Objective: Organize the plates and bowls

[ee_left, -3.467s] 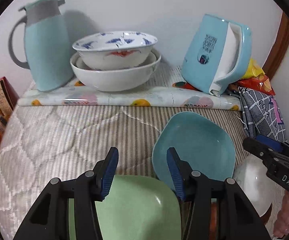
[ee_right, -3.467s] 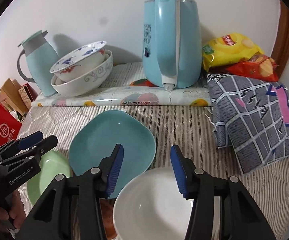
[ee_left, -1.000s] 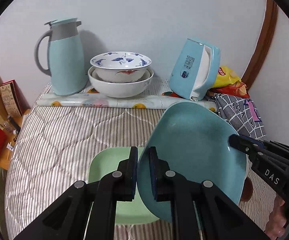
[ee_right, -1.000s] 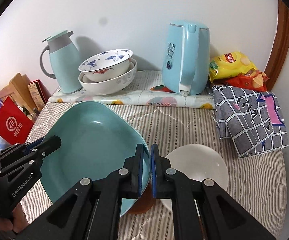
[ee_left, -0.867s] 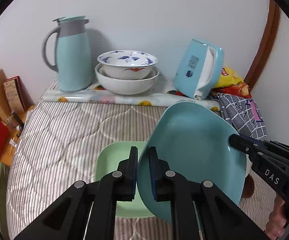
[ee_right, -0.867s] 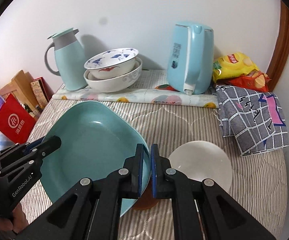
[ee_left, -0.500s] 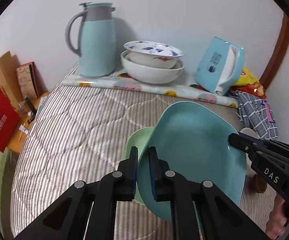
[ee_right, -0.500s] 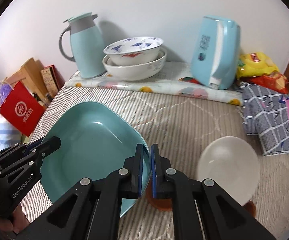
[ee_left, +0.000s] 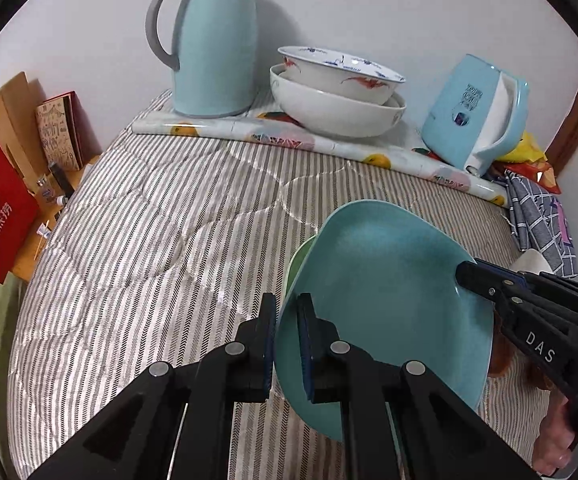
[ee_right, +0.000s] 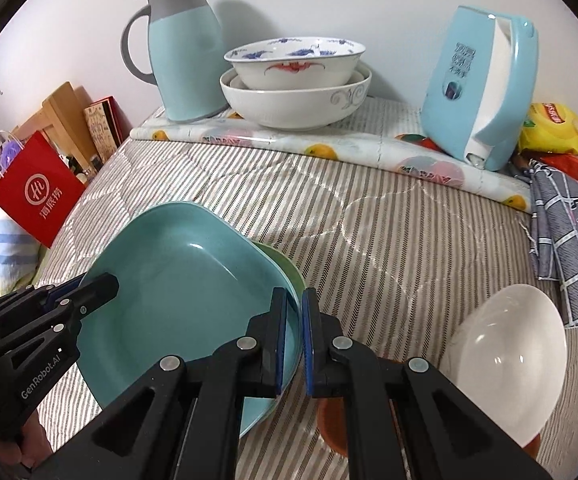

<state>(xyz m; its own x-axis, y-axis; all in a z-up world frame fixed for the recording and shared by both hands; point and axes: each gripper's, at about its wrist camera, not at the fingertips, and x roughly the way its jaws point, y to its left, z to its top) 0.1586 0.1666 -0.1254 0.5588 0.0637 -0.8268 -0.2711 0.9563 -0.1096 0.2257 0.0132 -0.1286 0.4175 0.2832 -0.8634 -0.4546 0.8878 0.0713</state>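
Note:
Both grippers hold one teal plate [ee_left: 385,280] by opposite rims, above a green plate [ee_left: 297,260] on the striped bed cover. My left gripper [ee_left: 287,344] is shut on its left rim. My right gripper [ee_right: 293,344] is shut on its right rim; the teal plate [ee_right: 185,292] covers most of the green plate [ee_right: 285,268]. A white bowl [ee_right: 505,360] sits to the right on brown dishes [ee_right: 331,428]. Two stacked bowls [ee_right: 295,88] stand at the back.
A teal thermos jug [ee_right: 181,48] and a blue kettle [ee_right: 481,92] stand on the fruit-print mat [ee_right: 329,148] by the wall. A checked cloth [ee_right: 569,240] and snack bags [ee_right: 557,128] lie at right. A red bag [ee_right: 35,192] stands off the left edge.
Both grippers closed on the teal plate, lifted it, and carried it left. It now hangs over the green plate, hiding most of it.

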